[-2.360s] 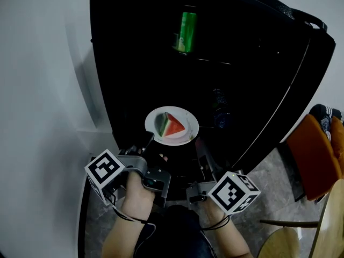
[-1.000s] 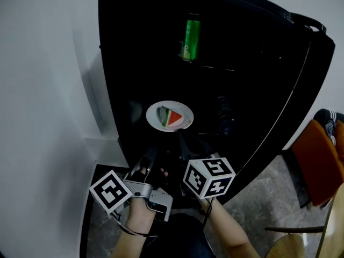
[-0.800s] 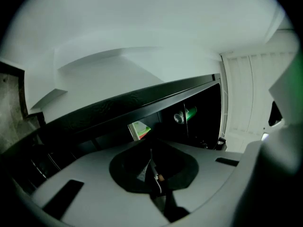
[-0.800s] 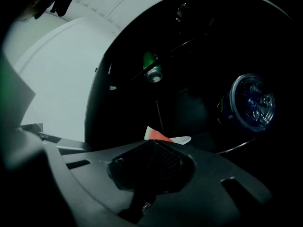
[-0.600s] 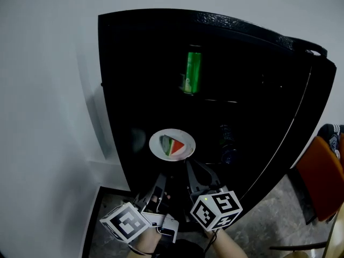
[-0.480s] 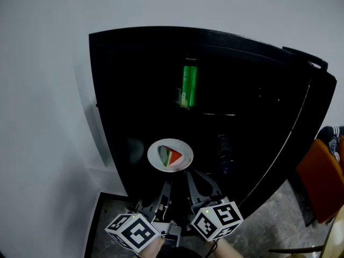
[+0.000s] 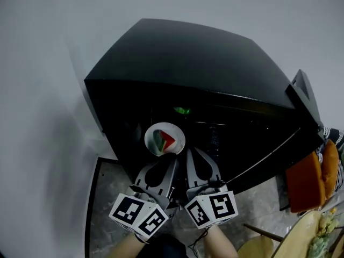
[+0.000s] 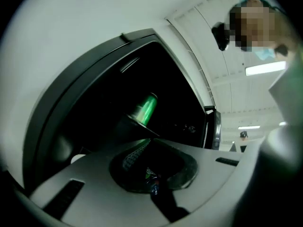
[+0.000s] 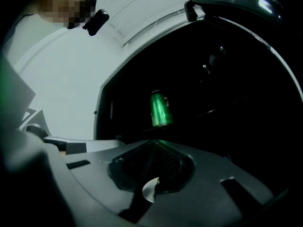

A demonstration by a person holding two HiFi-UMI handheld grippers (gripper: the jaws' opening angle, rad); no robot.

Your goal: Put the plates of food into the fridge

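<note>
Both grippers have their jaws pressed together on nothing. I see the left gripper (image 7: 167, 163) and the right gripper (image 7: 192, 157) side by side at six o'clock in my head view, tips toward the open black fridge (image 7: 188, 63). The plate (image 7: 179, 142) with its watermelon slice (image 7: 165, 140) sits inside, at twelve o'clock just beyond the tips. A green can (image 7: 183, 110) stands at one o'clock from it.
</note>
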